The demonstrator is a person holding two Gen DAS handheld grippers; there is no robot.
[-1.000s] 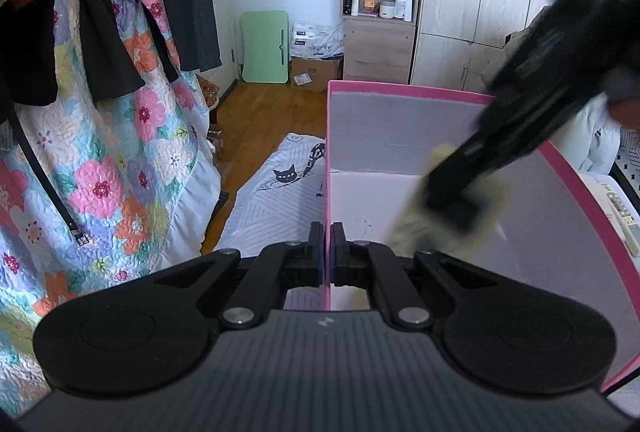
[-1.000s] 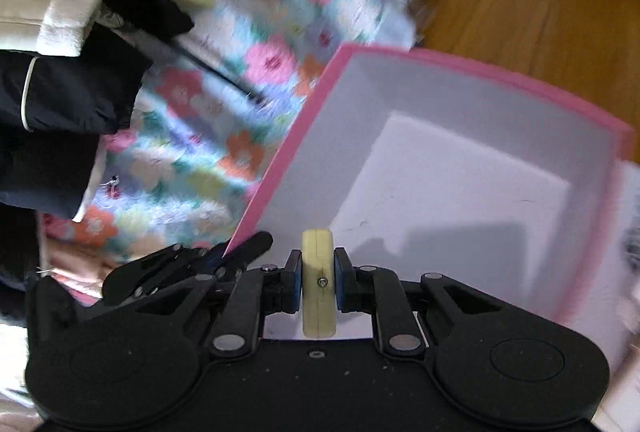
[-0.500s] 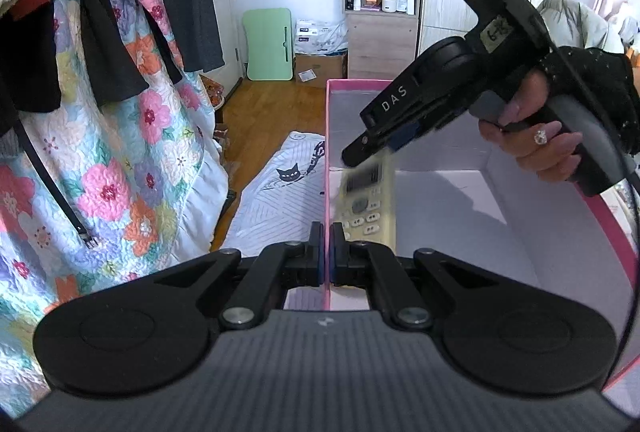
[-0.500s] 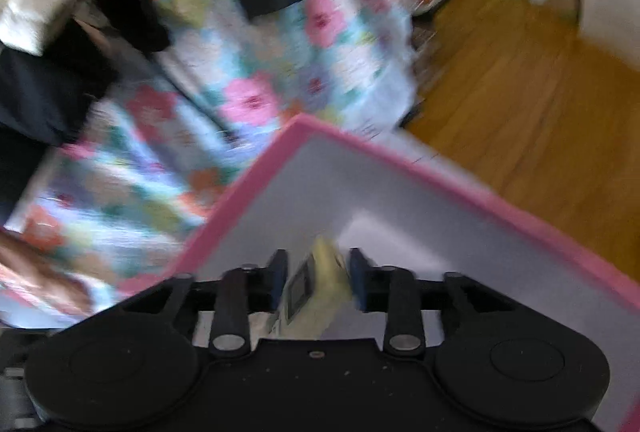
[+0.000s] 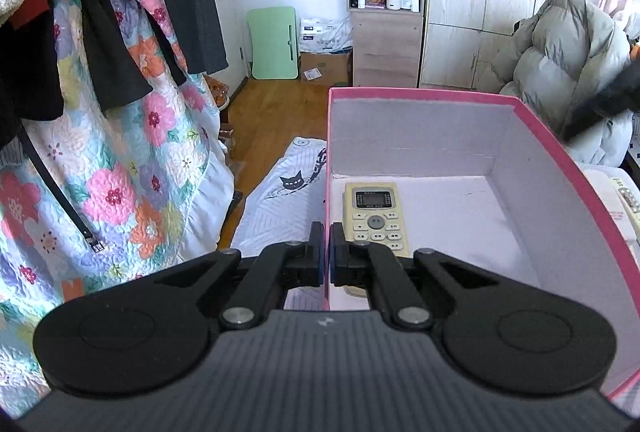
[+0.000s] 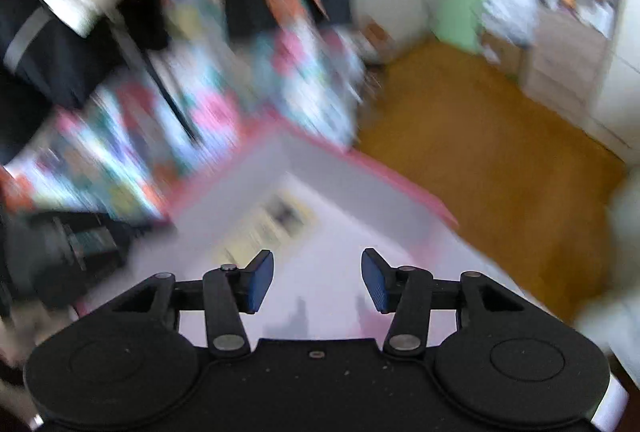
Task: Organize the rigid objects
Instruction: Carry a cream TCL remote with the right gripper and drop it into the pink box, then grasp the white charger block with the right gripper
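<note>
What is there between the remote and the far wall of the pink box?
Nothing: only bare box floor separates the remote from the far wall, as the left wrist view shows.

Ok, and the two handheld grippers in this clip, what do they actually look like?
Both match. The left gripper has a ribbed dark grey body, two round black discs, black linkage arms with silver pivot pins, and blue pads edging its fingers. The right gripper has the same build, with ridged blue pads. No cables, markings or sleeves show clearly.
</note>
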